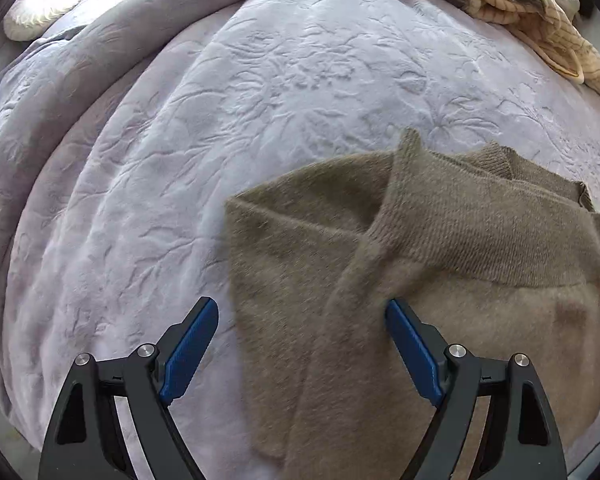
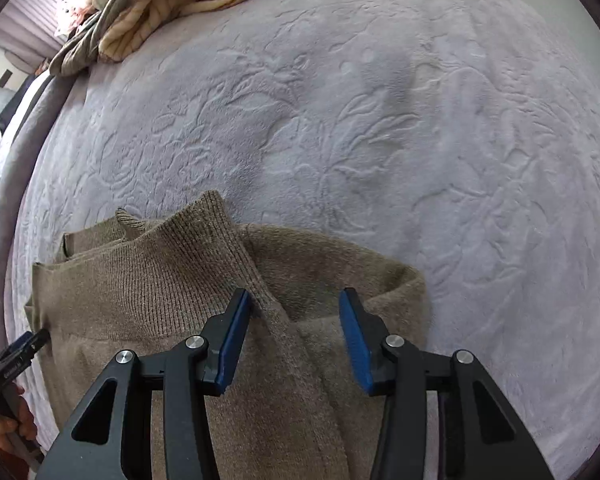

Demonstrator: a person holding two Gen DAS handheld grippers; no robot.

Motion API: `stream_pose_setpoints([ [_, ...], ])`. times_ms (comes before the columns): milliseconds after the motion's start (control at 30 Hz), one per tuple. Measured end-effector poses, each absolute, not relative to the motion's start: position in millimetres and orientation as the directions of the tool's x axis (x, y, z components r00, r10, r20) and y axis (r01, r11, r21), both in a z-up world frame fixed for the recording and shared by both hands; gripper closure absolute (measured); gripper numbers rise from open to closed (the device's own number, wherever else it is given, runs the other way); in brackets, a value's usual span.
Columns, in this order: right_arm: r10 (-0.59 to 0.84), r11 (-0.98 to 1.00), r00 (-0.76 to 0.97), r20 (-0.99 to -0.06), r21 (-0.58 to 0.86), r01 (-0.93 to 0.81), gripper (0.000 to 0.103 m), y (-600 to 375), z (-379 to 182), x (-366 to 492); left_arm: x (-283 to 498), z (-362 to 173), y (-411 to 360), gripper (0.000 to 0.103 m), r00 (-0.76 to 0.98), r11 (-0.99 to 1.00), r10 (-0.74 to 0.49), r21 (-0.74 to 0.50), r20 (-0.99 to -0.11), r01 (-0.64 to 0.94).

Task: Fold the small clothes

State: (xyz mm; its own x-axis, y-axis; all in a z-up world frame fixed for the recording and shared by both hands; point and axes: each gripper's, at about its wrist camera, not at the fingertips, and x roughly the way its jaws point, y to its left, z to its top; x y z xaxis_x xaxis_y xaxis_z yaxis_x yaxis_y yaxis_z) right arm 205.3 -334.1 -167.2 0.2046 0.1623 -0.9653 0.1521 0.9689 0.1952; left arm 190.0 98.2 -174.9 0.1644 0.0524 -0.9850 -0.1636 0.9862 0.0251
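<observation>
So I've got this brown sweater point(image 1: 440, 280) lying flat-ish on the bed, on a pale lilac blanket point(image 1: 260, 100) with an embossed flower pattern. My left gripper point(image 1: 302, 312) is spread wide over the sweater's left edge, nothing pinched, one blue pad over blanket and the other over the knit. My right gripper point(image 2: 294, 304) sits about half open, straddling a ribbed fold near the right side, pads not squeezing it. A pile of other clothes point(image 2: 148, 4) lies at the far edge of the bed.
</observation>
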Motion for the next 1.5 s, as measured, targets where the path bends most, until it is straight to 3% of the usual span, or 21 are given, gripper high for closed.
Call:
stream_pose_setpoints([
  [200,0.324,0.908,0.207,-0.923,0.365,0.207,0.049,-353.8,-151.2,143.2,129.7,-168.1,140.3,0.017,0.098,0.963,-0.032,-0.057,-0.995,-0.262],
  [333,0.432,0.844,0.190,-0.881,0.470,0.259,0.048,-352.6,-152.8,91.3,90.0,-166.4,152.5,0.017,0.095,0.925,-0.154,-0.178,-0.983,-0.336],
  [500,0.536,0.729,0.182,-0.824,0.561,0.393,0.046,-351.8,-165.7,34.8,70.0,-165.6,135.0,0.017,0.114,0.920,-0.260,-0.282,-0.959,-0.271],
  [600,0.578,0.634,0.211,-0.788,0.597,0.492,0.045,-358.5,-179.6,7.2,69.9,-170.4,114.3,0.036,0.084,0.926,-0.300,-0.311,-0.950,-0.213],
  [667,0.585,0.576,0.245,-0.773,0.609,0.545,0.045,-361.3,-190.3,-0.4,70.6,-178.7,108.1,0.042,0.063,0.922,-0.325,-0.331,-0.943,-0.198],
  [833,0.614,0.352,0.392,-0.685,0.682,0.641,0.045,-378.5,-219.7,-13.3,69.7,-186.0,102.3,0.086,0.041,0.917,-0.360,-0.361,-0.932,-0.169],
  [867,0.615,0.313,0.408,-0.675,0.684,0.659,0.060,-380.6,-224.0,-13.6,69.3,-184.4,105.0,0.089,0.045,0.911,-0.371,-0.372,-0.928,-0.175],
  [900,0.611,0.306,0.402,-0.682,0.672,0.675,0.096,-381.9,-225.6,-13.6,67.5,-181.0,110.3,0.091,0.053,0.902,-0.389,-0.392,-0.920,-0.183],
  [933,0.613,0.314,0.394,-0.685,0.669,0.674,0.095,-381.7,-224.1,-11.7,65.1,-177.8,115.4,0.094,0.066,0.892,-0.407,-0.412,-0.911,-0.188],
  [1167,0.518,0.679,0.239,-0.821,0.565,0.469,0.095,-363.8,-185.9,15.3,46.9,-181.8,117.7,0.094,0.044,0.935,-0.333,-0.336,-0.942,-0.110],
  [1300,0.491,0.723,0.166,-0.855,0.506,0.471,0.095,-363.3,-207.4,19.0,38.7,-189.5,126.6,0.094,0.059,0.932,-0.335,-0.340,-0.940,-0.125],
  [1500,0.491,0.748,0.142,-0.859,0.500,0.437,0.089,-351.2,-182.8,12.8,20.0,-172.1,141.5,0.094,0.112,0.947,-0.282,-0.295,-0.953,-0.125],
])
